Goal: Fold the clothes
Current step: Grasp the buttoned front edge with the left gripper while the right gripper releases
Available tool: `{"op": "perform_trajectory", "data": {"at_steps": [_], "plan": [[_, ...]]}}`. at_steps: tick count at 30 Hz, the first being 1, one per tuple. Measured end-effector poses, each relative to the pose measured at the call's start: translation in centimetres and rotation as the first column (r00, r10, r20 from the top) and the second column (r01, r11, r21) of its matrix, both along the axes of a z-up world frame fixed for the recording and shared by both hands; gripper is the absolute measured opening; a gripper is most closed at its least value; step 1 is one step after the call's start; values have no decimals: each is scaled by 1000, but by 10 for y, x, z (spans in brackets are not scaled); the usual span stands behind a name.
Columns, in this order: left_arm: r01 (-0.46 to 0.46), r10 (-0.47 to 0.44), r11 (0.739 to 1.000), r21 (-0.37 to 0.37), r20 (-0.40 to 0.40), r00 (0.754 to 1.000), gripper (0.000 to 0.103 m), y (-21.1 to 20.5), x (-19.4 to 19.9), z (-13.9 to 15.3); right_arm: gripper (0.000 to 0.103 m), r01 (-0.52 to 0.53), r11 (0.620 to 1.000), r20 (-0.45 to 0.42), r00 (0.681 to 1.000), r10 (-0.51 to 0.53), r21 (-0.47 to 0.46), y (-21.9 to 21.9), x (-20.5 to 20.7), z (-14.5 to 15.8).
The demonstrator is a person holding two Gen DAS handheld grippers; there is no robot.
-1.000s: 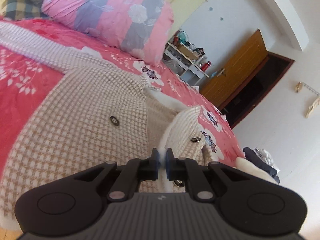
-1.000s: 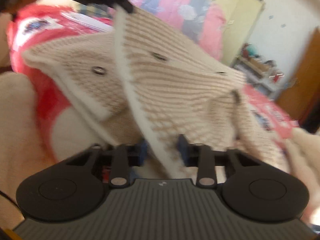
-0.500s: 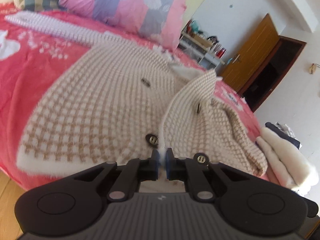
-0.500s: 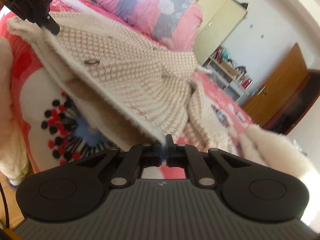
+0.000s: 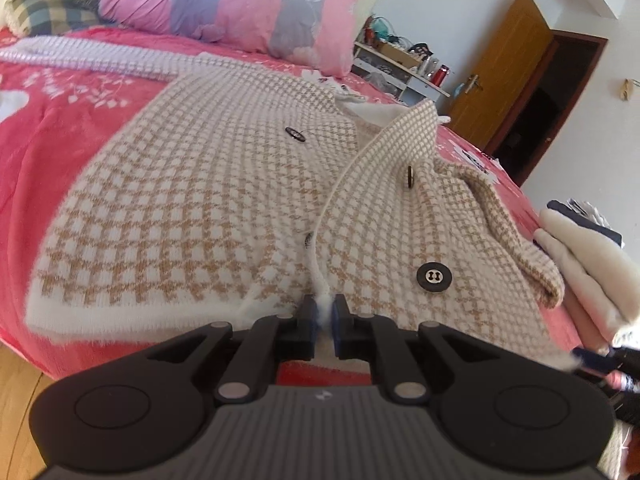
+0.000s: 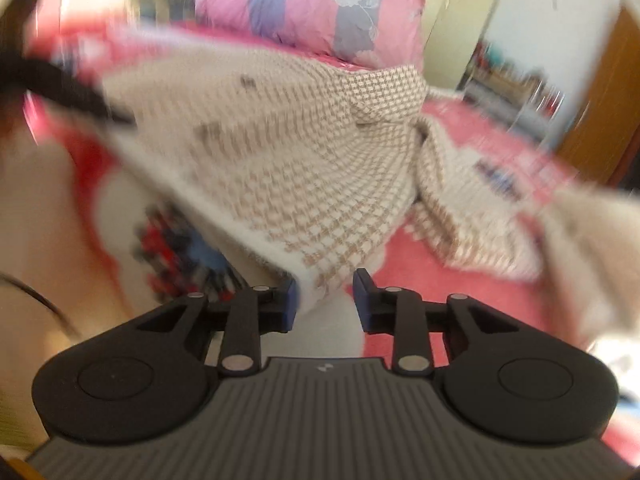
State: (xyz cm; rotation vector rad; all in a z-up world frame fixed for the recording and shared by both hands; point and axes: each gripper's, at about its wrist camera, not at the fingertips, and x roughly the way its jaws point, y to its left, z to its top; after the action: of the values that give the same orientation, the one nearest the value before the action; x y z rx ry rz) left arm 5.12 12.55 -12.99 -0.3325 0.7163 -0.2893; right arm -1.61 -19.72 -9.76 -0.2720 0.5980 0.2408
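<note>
The left gripper (image 5: 324,312) pinches the white front edge of the beige-and-white checked knit cardigan (image 5: 200,208) spread ahead on the pink floral bed (image 5: 52,136). The right gripper (image 6: 326,298), jaws opening, straddles its hem corner unpressed; bare bedspread lies right.

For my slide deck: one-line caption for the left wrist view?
Left gripper pinches the white front edge of a checked cardigan spread on a pink bed.

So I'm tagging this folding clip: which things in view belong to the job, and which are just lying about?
Part of the job:
- checked cardigan
- left hand-held gripper, pinching the cardigan's white edge
- right hand-held gripper, jaws opening around the hem

Just lying about:
- pink floral pillow
- plaid cushion
- stack of cream clothes
- cluttered shelf
</note>
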Motion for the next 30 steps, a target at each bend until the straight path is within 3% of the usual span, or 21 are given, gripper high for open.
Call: {"op": "perform_trajectory", "data": {"at_steps": [2, 4, 5, 7, 10, 11, 15, 19, 22, 23, 24, 25, 26, 28, 29, 30], "plan": [[1, -1, 1000, -12, 6, 1000, 12, 2, 0, -1, 31, -7, 981, -43, 999, 16, 195, -27, 4, 20], [-3, 3, 999, -38, 6, 1000, 13, 5, 1, -2, 34, 2, 929, -60, 998, 22, 371, -51, 18, 40], [-5, 5, 999, -51, 7, 1000, 13, 7, 1, -3, 41, 11, 894, -54, 998, 15, 448, -61, 30, 51], [-12, 13, 997, -75, 12, 1000, 17, 9, 3, -3, 48, 44, 807, -64, 998, -7, 589, -78, 71, 69], [-18, 21, 995, -99, 36, 999, 20, 10, 6, -8, 61, 88, 635, -97, 995, -21, 767, -101, 144, 85], [-16, 21, 995, -99, 51, 998, 20, 10, 5, -9, 64, 103, 586, -111, 994, -23, 804, -107, 173, 84], [-2, 14, 994, -113, 109, 994, 15, 12, 2, -18, 66, 258, 465, -223, 966, -130, 847, -124, 295, 68], [26, -4, 985, -171, 130, 992, 14, 21, 2, -23, 66, 393, 426, -317, 918, -239, 815, -135, 394, 37], [38, -12, 978, -203, 129, 992, 13, 27, 4, -26, 66, 466, 445, -358, 881, -308, 765, -136, 440, 10], [41, -14, 976, -212, 128, 992, 13, 28, 5, -27, 64, 462, 452, -361, 885, -295, 763, -136, 454, 4], [44, -16, 974, -221, 127, 992, 13, 29, 5, -27, 54, 459, 452, -364, 887, -285, 764, -135, 465, -1], [47, -18, 972, -231, 127, 992, 13, 31, 6, -28, 44, 445, 480, -353, 895, -274, 756, -131, 474, 0], [48, -18, 970, -239, 126, 992, 13, 32, 7, -28, 14, 430, 509, -342, 903, -262, 746, -127, 483, 3], [54, -22, 968, -245, 132, 991, 12, 32, 7, -29, 8, 386, 711, -273, 922, -274, 588, -103, 496, 23], [56, -23, 967, -248, 135, 991, 12, 33, 7, -29, 7, 341, 825, -214, 939, -270, 450, -85, 502, 33], [56, -21, 965, -256, 136, 990, 11, 34, 7, -30, 7, 277, 931, -125, 959, -253, 236, -59, 505, 40]]}}
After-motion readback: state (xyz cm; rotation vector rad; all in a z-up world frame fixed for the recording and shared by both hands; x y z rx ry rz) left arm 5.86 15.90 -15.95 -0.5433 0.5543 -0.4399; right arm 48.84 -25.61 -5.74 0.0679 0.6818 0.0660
